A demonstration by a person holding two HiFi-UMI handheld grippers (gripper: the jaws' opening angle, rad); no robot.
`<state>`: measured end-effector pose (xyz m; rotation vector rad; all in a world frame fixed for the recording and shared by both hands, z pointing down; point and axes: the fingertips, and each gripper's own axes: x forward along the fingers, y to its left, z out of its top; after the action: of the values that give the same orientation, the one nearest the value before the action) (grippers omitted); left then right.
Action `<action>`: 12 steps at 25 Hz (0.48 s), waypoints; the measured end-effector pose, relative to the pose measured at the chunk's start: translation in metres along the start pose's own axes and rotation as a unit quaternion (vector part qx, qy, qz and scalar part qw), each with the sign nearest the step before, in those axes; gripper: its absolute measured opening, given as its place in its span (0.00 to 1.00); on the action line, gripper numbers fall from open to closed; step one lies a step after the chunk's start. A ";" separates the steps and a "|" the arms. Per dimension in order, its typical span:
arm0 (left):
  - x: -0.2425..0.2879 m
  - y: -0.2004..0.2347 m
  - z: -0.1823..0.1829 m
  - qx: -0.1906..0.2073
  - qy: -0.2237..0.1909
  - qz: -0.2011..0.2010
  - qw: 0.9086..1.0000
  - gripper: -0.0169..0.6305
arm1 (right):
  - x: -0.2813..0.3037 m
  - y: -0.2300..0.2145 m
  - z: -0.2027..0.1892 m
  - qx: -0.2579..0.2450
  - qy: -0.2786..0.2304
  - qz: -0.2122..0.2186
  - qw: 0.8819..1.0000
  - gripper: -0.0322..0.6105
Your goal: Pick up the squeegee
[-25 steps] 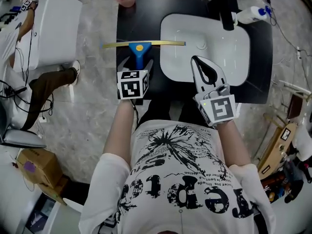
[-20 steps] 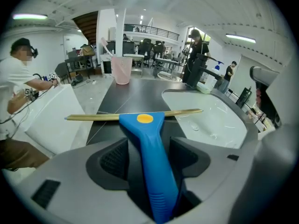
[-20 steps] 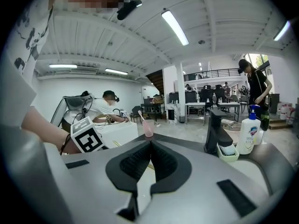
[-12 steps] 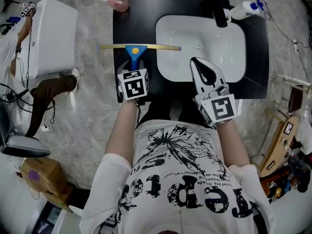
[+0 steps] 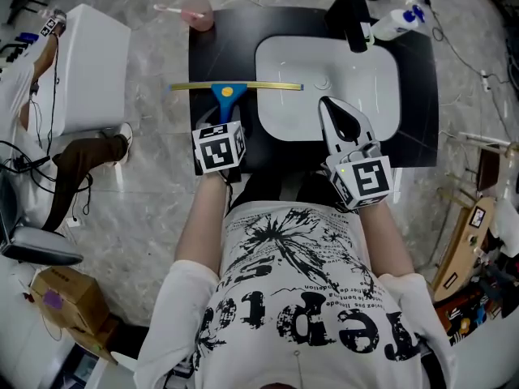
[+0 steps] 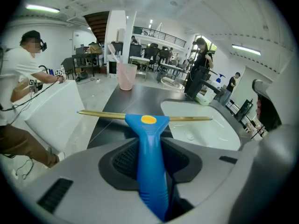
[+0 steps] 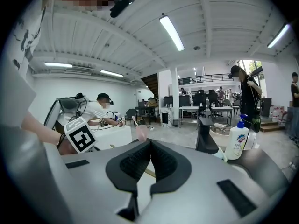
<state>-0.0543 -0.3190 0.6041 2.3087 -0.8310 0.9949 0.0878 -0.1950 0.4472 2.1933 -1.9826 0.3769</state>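
Observation:
The squeegee [image 5: 227,94] has a blue handle and a long yellow blade that runs from the black counter's left edge to the sink's rim. My left gripper [image 5: 229,120] is shut on the blue handle, which points back toward me. In the left gripper view the handle [image 6: 149,143] sits pinched between the dark pads of the left gripper [image 6: 150,155], with the blade crosswise beyond them. My right gripper [image 5: 334,105] hovers over the sink's front edge, shut and holding nothing. In the right gripper view the right gripper [image 7: 149,146] shows its pads meeting.
A white sink basin [image 5: 357,96] is set in the black counter [image 5: 219,47]. A black faucet [image 5: 351,14] and a soap bottle [image 5: 393,24] stand at its back. A pink cup [image 5: 197,11] sits at the counter's far left corner. A white unit [image 5: 89,63] and a person stand left.
The left jaws stood apart on either side of the blue handle and have closed onto it. The right gripper has barely shifted.

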 end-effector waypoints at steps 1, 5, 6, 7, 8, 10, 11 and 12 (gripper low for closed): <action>-0.005 -0.001 0.004 0.001 -0.007 0.001 1.000 0.24 | -0.001 0.001 0.004 -0.003 -0.003 0.000 1.000 0.07; -0.029 -0.005 0.026 0.015 -0.047 0.004 0.999 0.24 | -0.006 -0.001 0.020 -0.014 -0.016 -0.003 1.000 0.07; -0.035 -0.006 0.034 0.015 -0.062 0.003 0.998 0.24 | -0.007 -0.003 0.024 -0.016 -0.020 -0.005 1.000 0.07; -0.043 -0.006 0.042 0.014 -0.078 0.000 0.997 0.24 | -0.008 -0.004 0.029 -0.019 -0.023 -0.007 1.000 0.07; -0.051 -0.007 0.050 0.012 -0.094 -0.002 0.996 0.24 | -0.009 -0.004 0.033 -0.020 -0.027 -0.010 0.999 0.07; -0.069 -0.008 0.069 0.013 -0.126 -0.004 0.992 0.24 | -0.012 -0.004 0.042 -0.022 -0.035 -0.012 0.999 0.07; -0.078 -0.009 0.079 0.017 -0.142 -0.004 0.990 0.24 | -0.013 -0.005 0.047 -0.023 -0.040 -0.013 0.999 0.07; -0.088 -0.011 0.089 0.023 -0.159 -0.003 0.987 0.24 | -0.015 -0.005 0.052 -0.024 -0.046 -0.014 0.999 0.07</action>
<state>-0.0536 -0.3385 0.4801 2.5485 -0.9290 0.6568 0.0957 -0.1955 0.3931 2.2448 -1.9839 0.2259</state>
